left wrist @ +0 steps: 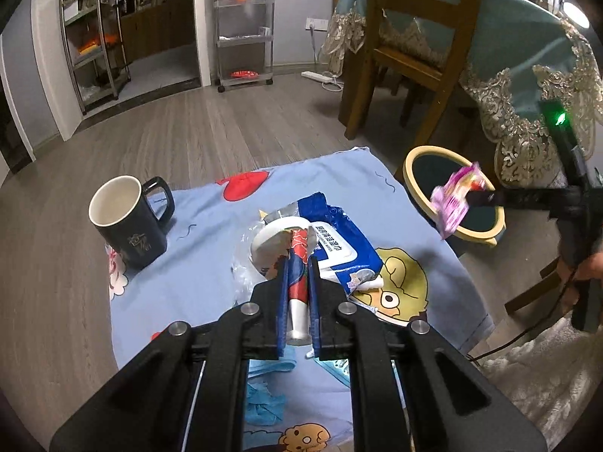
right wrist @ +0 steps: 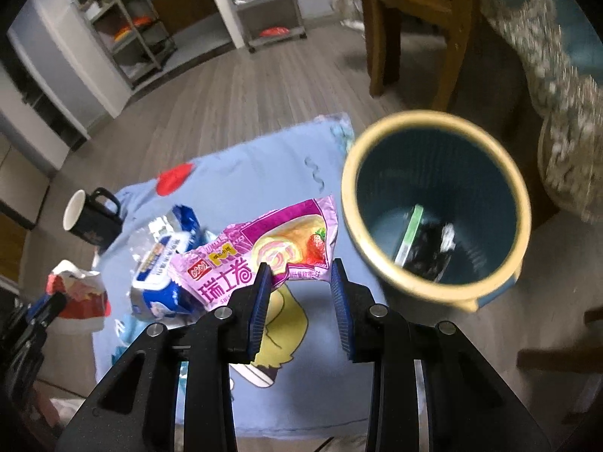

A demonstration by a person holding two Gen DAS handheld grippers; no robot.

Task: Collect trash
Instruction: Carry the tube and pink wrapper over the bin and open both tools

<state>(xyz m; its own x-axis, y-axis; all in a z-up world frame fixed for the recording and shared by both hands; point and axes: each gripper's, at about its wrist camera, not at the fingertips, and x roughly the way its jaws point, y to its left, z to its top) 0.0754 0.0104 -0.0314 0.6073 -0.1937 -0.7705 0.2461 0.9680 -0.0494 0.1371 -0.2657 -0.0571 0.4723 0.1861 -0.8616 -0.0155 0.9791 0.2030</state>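
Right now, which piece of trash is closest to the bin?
The purple snack wrapper, beside the bin rim at the open right gripper. The red paper cup in the left gripper stays over the table.

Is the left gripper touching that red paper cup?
Touching. The left wrist view shows the left gripper shut on the red paper cup, squeezing it flat.

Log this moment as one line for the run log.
left gripper: shut on cup | right gripper: jaws open, wrapper at tips, near bin | bin: holds trash
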